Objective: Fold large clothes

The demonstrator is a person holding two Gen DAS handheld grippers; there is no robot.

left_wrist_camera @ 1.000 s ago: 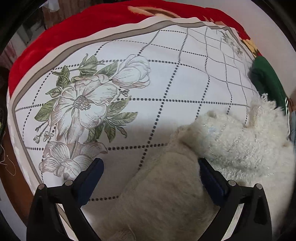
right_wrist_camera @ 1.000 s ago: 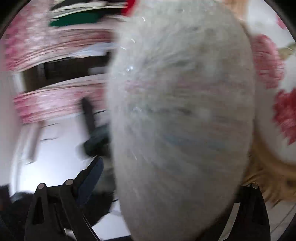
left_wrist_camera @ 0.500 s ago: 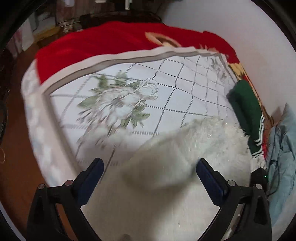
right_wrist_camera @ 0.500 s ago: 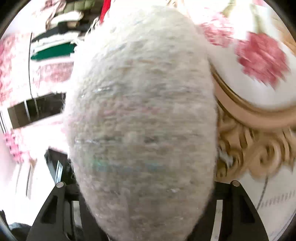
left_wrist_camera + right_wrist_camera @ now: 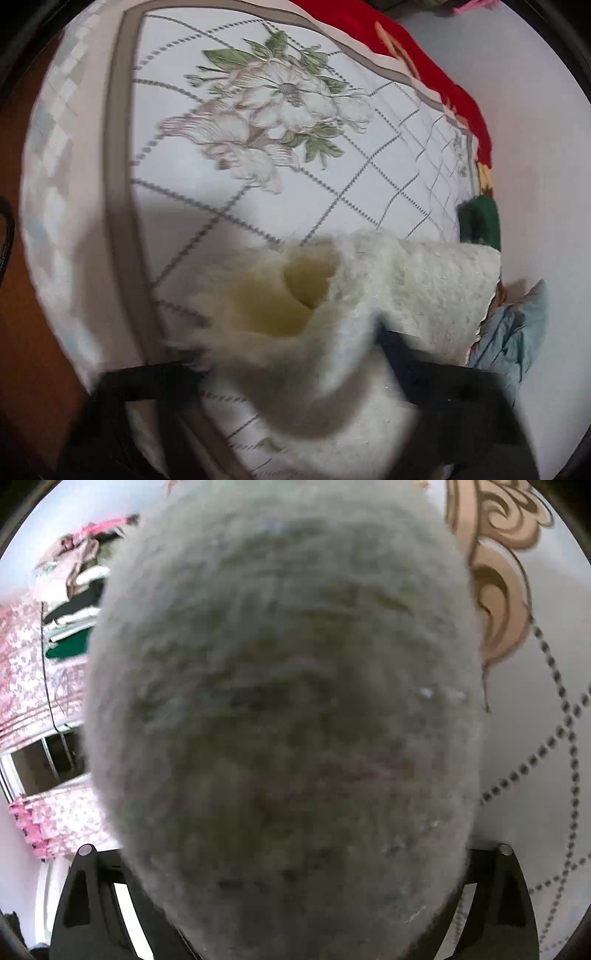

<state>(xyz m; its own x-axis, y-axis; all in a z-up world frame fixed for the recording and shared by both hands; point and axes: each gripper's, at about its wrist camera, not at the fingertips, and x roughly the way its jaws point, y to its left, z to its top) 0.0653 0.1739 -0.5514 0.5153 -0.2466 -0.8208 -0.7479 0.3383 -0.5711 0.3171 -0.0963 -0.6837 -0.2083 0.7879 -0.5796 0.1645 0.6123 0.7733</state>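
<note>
A fuzzy white garment (image 5: pixel 424 288) lies on the flower-printed bed sheet (image 5: pixel 221 221). A bunched part of it with a hollow opening sits between the fingers of my left gripper (image 5: pixel 288 362). Its jaws are closing, and both pads press into the fluff. In the right wrist view the same fuzzy garment (image 5: pixel 280 701) fills almost the whole picture, grey in shadow. It bulges between the widely spread fingers of my right gripper (image 5: pixel 295 849), whose jaws are opening. The fabric hides the fingertips.
A folded dark green garment (image 5: pixel 480 221) and crumpled blue-grey cloth (image 5: pixel 517 332) lie at the bed's right side by the wall. A red blanket (image 5: pixel 424 62) covers the far end. Brown floor (image 5: pixel 22 332) lies left of the bed edge. Pink curtains (image 5: pixel 26 664) and stacked clothes (image 5: pixel 74 609) stand beyond.
The left gripper slid and rolled along the bed, and its jaws closed in from wide onto the bunched fluff. The right gripper tipped down toward the sheet, with the garment still covering its view.
</note>
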